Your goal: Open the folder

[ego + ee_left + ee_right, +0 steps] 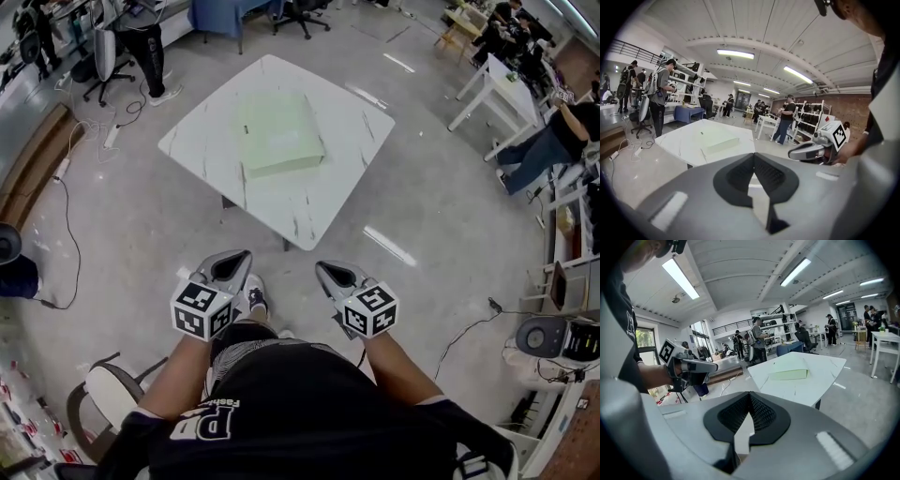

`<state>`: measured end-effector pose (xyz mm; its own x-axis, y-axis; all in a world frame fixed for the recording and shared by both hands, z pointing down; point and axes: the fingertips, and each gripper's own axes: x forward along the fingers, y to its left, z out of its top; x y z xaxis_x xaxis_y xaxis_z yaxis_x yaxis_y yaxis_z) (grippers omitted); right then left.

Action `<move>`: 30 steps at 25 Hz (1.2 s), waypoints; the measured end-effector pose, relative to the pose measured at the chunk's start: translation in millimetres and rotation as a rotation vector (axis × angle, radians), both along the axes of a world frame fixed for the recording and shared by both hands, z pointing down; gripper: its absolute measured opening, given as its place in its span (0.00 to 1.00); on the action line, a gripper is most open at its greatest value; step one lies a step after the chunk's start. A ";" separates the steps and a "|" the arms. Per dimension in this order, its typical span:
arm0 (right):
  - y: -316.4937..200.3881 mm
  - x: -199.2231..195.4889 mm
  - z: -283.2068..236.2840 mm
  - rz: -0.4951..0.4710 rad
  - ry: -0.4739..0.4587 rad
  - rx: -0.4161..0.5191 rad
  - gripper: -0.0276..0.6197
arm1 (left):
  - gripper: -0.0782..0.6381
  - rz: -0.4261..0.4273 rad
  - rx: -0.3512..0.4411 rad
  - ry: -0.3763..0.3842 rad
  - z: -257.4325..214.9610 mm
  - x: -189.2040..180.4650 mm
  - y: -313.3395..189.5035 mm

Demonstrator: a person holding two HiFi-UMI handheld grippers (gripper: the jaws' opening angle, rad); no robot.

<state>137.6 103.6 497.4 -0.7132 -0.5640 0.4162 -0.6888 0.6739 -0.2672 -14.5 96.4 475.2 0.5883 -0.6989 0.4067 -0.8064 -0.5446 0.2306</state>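
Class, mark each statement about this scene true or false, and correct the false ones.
1. The folder lies closed on the white table. True.
2. The left gripper is clamped on the folder. False: it is shut on nothing, held short of the table.
3. The right gripper has its jaws together. True.
4. The folder is red. False: it is pale green.

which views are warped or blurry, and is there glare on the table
Head view: mildly bowed at the edges, sharp, ceiling-light streaks glare on the table and floor; folder pale, low contrast. Left gripper view: heavy fisheye, black corners, left gripper soft up close. Right gripper view: same warp, ceiling lamps blown out.
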 end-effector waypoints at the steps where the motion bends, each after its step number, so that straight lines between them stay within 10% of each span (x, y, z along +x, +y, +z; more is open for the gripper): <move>1: -9.5 0.2 -0.8 0.005 0.001 -0.002 0.04 | 0.18 0.003 -0.001 -0.001 -0.5 0.2 -8.9; 30: -251.9 -64.6 -7.8 0.131 0.106 0.019 0.04 | 0.18 0.206 -0.017 -0.033 11.8 -45.6 -253.1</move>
